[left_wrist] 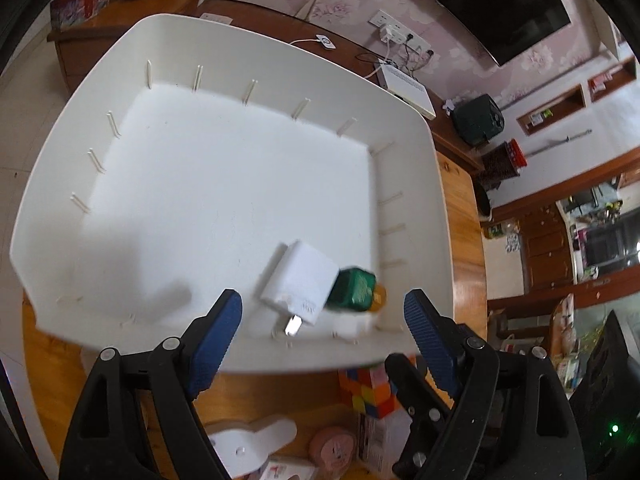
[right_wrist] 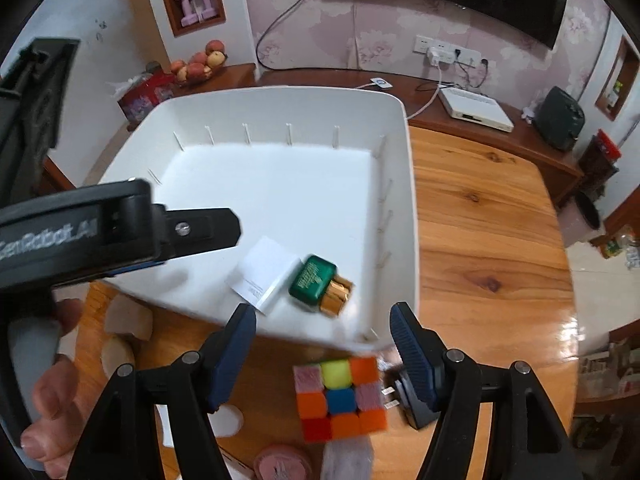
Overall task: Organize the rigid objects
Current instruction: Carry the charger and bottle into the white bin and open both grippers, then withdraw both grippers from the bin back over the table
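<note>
A: Where do things stand?

B: The white bin [right_wrist: 400,168] sits toward the far left of the wooden bench [right_wrist: 488,240]. Two things lie in it, close to its near right corner — a white charger block [left_wrist: 298,286] and a green bottle with a gold cap [right_wrist: 318,286], side by side and touching or nearly so.

A: And the tongs?

B: Both pairs stand apart with nothing between them. The left tongs [left_wrist: 322,312] hang over the bin's near wall, above the charger. The right tongs [right_wrist: 322,326] hang over the near right corner of the bin, with the bottle just beyond them.

A: So what's left?

B: My read: the loose pieces on the bench by the bin's near wall. The colour cube [right_wrist: 340,398] lies right below the right tongs, with a dark plug adapter [right_wrist: 404,396] just to its right. A pink tape roll [right_wrist: 282,462] and some white pieces sit nearer the bench's front edge.

A: How would you take the cube well?

B: Come straight down with the right tongs and set the pads on two flat opposite faces, not across corners — it could twist or pop out otherwise. It lies close to the bin wall, so keep the far pad clear of the rim. Lift it over the wall, then set it in open floor away from the bottle, which looks ready to roll.
</note>
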The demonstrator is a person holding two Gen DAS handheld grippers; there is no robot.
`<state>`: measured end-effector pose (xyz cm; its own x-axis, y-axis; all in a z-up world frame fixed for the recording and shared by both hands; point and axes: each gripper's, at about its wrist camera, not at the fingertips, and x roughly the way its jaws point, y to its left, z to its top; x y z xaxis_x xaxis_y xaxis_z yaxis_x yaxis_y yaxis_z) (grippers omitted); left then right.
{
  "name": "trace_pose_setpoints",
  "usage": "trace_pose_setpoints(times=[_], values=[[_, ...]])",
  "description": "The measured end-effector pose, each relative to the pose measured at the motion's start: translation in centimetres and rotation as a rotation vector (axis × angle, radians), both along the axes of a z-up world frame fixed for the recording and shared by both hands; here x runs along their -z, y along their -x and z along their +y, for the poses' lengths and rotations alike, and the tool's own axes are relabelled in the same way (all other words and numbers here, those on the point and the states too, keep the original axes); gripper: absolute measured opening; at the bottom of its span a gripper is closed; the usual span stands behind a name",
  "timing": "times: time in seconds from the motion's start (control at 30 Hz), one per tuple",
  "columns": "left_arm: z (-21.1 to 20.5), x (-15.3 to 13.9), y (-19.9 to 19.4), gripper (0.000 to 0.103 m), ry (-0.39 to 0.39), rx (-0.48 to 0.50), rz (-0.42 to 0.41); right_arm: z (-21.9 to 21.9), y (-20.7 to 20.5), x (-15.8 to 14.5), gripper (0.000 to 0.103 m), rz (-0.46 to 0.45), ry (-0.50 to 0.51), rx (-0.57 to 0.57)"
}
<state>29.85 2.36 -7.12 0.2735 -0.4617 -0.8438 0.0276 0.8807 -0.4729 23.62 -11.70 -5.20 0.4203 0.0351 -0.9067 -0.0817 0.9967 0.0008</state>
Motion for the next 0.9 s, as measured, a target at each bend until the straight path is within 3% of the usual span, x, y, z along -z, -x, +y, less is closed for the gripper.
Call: trace_pose_setpoints(times=[0.17, 0.4, 0.57, 0.9], values=[[-1.2, -1.7, 3.2, 0.087, -0.090, 0.068, -0.056, -0.6, 2.0, -0.4, 0.070, 0.039, 0.054, 0.013], [-2.3, -1.6, 8.1, 0.087, -0.132, 0.149, 0.007, -2.9, 6.1, -0.5, 0.071, 0.116, 0.081, 0.044], [-2.4, -1.1, 11.7, 0.087, -0.144, 0.172, 0.068, -4.7, 9.6, 0.3, 0.071, 0.182, 0.037, 0.046], [-1.1, -2.0, 18.4, 0.087, -0.221, 0.165, 0.028, -6.0, 15.5, 0.0, 0.070, 0.157, -0.028, 0.061]])
